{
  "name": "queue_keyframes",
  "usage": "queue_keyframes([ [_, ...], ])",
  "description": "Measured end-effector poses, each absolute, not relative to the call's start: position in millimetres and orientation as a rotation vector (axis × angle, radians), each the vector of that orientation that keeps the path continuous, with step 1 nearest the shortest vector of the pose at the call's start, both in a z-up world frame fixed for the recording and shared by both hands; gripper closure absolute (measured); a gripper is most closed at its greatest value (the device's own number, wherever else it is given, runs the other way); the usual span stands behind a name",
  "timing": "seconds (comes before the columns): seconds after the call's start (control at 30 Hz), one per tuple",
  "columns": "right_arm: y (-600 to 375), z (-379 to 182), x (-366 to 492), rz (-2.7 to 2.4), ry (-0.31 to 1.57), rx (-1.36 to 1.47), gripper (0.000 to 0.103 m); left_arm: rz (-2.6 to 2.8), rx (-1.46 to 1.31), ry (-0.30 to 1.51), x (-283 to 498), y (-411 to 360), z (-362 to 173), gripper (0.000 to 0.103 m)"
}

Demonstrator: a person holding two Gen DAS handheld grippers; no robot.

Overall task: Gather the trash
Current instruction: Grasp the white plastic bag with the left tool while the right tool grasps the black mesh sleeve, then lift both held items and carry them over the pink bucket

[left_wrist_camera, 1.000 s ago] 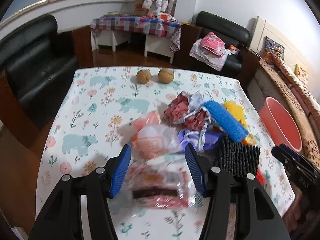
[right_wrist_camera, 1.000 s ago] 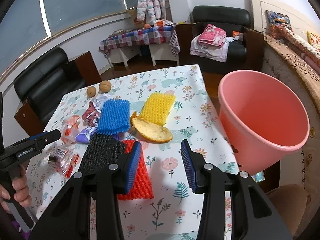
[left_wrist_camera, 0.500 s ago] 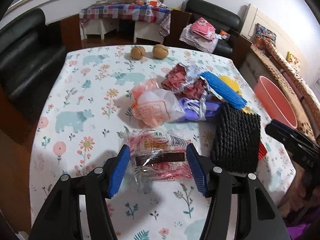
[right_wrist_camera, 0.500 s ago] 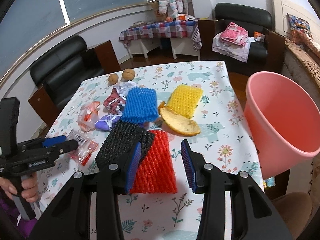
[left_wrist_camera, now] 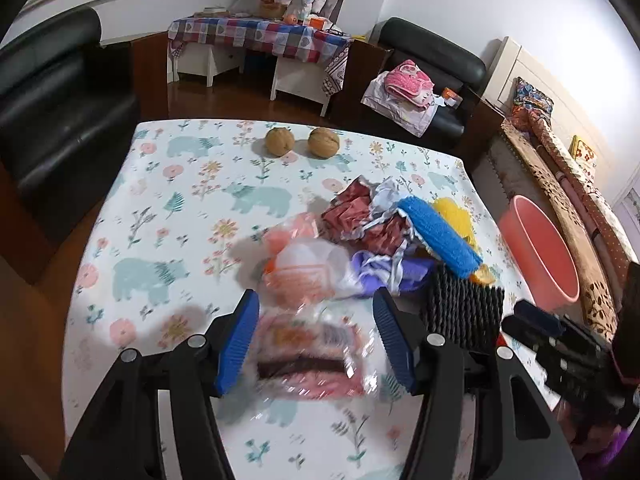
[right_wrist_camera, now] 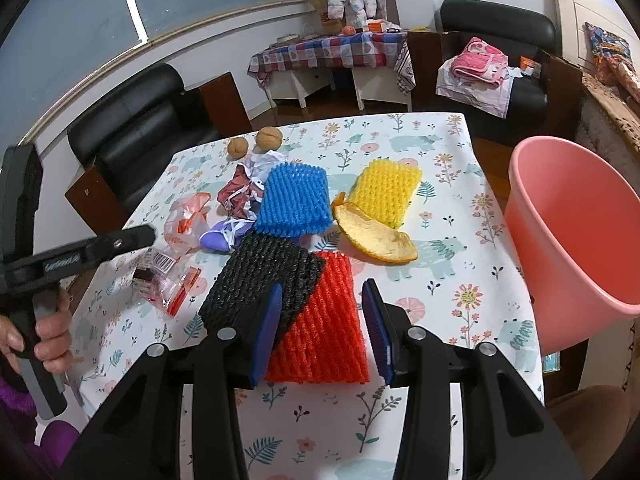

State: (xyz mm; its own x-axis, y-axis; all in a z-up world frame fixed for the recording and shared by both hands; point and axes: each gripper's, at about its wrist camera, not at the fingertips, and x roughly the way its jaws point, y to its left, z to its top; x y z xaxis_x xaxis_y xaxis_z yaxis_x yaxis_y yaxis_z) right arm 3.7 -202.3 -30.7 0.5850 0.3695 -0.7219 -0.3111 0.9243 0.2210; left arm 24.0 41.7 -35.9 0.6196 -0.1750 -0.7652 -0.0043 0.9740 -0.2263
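Note:
My left gripper (left_wrist_camera: 316, 340) is open and hangs low over a clear wrapper with red print (left_wrist_camera: 308, 356), which lies blurred between its blue pads without touching them. The right wrist view shows that wrapper (right_wrist_camera: 168, 276) flat on the table under the left gripper (right_wrist_camera: 138, 236). My right gripper (right_wrist_camera: 322, 332) is open above a red foam net (right_wrist_camera: 324, 320), beside a black foam net (right_wrist_camera: 260, 280). Farther back lie a blue net (right_wrist_camera: 294, 200), a yellow net (right_wrist_camera: 386, 192), an orange peel (right_wrist_camera: 376, 236) and crumpled wrappers (right_wrist_camera: 240, 194).
A pink bucket (right_wrist_camera: 572, 240) stands off the table's right edge. Two walnuts (right_wrist_camera: 256, 142) sit near the far edge of the flowered tablecloth (right_wrist_camera: 440, 160). Black armchairs (right_wrist_camera: 132, 132) stand to the left and behind. A hand (right_wrist_camera: 48, 340) holds the left gripper's handle.
The left gripper drew back, then came forward and down over the clear wrapper, its jaws a little wider. The right gripper turned left, from bare cloth to over the red net.

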Motion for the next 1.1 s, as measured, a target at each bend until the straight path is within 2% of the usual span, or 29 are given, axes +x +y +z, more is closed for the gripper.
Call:
queue_keyframes([
  [0.33, -202.8, -33.0, 5.5, 0.405, 0.870, 0.081, 0.060, 0.025, -0.288, 0.961, 61.7, 52.0, -60.8, 0.044],
  [0.5, -191.6, -37.9, 9.5, 0.458, 0.899, 0.063, 0.060, -0.007, -0.244, 0.945, 58.3, 47.5, -58.6, 0.062],
  [0.6, -183.9, -39.8, 11.1, 0.480, 0.908, 0.045, 0.060, -0.014, -0.249, 0.945, 56.8, 46.6, -58.6, 0.067],
  [0.73, -181.9, -41.7, 13.9, 0.480, 0.917, 0.049, 0.061, -0.019, -0.244, 0.909, 52.0, 45.2, -48.3, 0.067],
  [0.77, -183.6, -41.5, 14.0, 0.477, 0.914, 0.056, 0.063, -0.020, -0.236, 0.896, 50.5, 43.9, -44.6, 0.067],
  [0.8, -184.8, -41.2, 13.9, 0.475, 0.911, 0.062, 0.067, -0.021, -0.226, 0.882, 48.9, 42.5, -40.3, 0.067],
  [0.83, -185.7, -40.9, 14.0, 0.474, 0.910, 0.069, 0.077, -0.021, -0.220, 0.874, 47.8, 41.1, -37.2, 0.067],
  [0.93, -193.4, -37.5, 12.5, 0.483, 0.894, 0.106, 0.089, -0.027, -0.205, 0.853, 44.7, 35.5, -27.7, 0.067],
  [1.1, -203.4, -24.4, 6.4, 0.494, 0.839, 0.128, 0.092, -0.020, -0.165, 0.820, 41.6, 23.0, -14.6, 0.067],
])
